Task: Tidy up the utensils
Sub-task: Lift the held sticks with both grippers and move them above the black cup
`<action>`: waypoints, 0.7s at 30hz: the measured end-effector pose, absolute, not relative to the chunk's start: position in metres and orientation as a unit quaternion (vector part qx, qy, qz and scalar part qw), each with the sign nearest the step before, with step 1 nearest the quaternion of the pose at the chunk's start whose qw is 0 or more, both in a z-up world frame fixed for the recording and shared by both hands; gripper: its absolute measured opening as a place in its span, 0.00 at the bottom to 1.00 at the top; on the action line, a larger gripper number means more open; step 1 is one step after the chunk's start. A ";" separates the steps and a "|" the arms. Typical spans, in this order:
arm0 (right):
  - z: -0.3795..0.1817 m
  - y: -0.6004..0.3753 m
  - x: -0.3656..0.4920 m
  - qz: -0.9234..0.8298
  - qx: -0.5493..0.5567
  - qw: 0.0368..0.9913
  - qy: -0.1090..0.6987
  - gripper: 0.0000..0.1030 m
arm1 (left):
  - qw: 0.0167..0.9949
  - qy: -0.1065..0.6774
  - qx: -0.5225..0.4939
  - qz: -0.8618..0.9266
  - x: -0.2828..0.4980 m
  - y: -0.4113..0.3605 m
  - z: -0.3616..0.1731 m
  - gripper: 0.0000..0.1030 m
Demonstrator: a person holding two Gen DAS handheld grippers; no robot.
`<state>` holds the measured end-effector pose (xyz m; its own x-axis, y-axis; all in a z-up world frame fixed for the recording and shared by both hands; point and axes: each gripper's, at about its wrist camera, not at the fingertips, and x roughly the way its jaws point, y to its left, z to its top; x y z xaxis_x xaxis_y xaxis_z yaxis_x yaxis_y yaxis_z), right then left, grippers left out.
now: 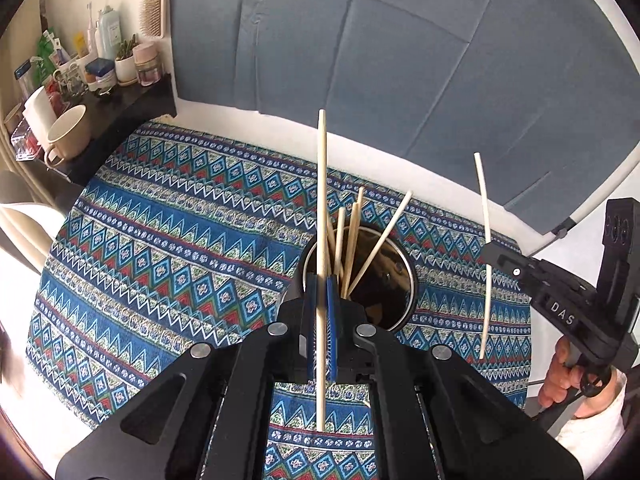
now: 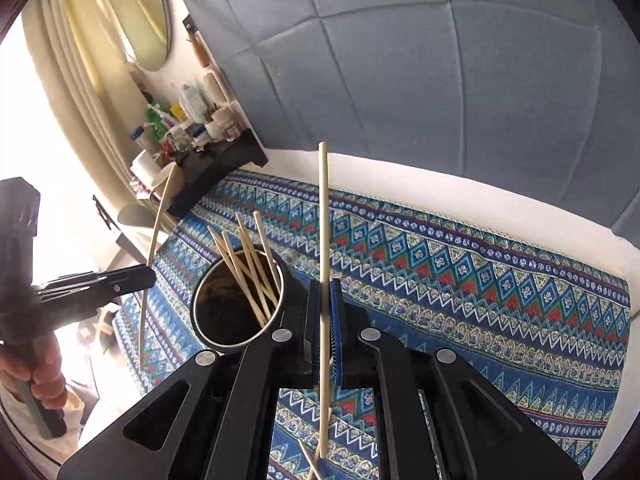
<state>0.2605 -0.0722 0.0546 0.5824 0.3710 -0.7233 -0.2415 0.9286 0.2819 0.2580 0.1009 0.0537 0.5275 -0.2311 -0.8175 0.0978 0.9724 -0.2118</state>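
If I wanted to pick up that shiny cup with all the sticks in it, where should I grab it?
Grab the cup low around its round side wall, coming from the open right side. It stands upright, and the sticks poke out of the top toward the back, so a hold from above would bump them.

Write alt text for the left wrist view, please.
The left gripper is shut on one wooden stick above a dark cup with more sticks inside, standing on a patterned blue cloth. At the right, the right gripper holds another stick.

Both grippers are matte black with round silver screws and ribbed blue pads (image 1: 331, 320). The right gripper (image 1: 490, 258), at the frame's right edge, carries white "DAS" lettering, above a white sleeve (image 1: 592, 432).
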 end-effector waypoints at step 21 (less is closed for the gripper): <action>0.065 -0.025 0.273 0.227 0.103 0.936 0.248 0.05 | 0.913 0.348 -0.097 -0.187 0.295 0.087 0.041 0.05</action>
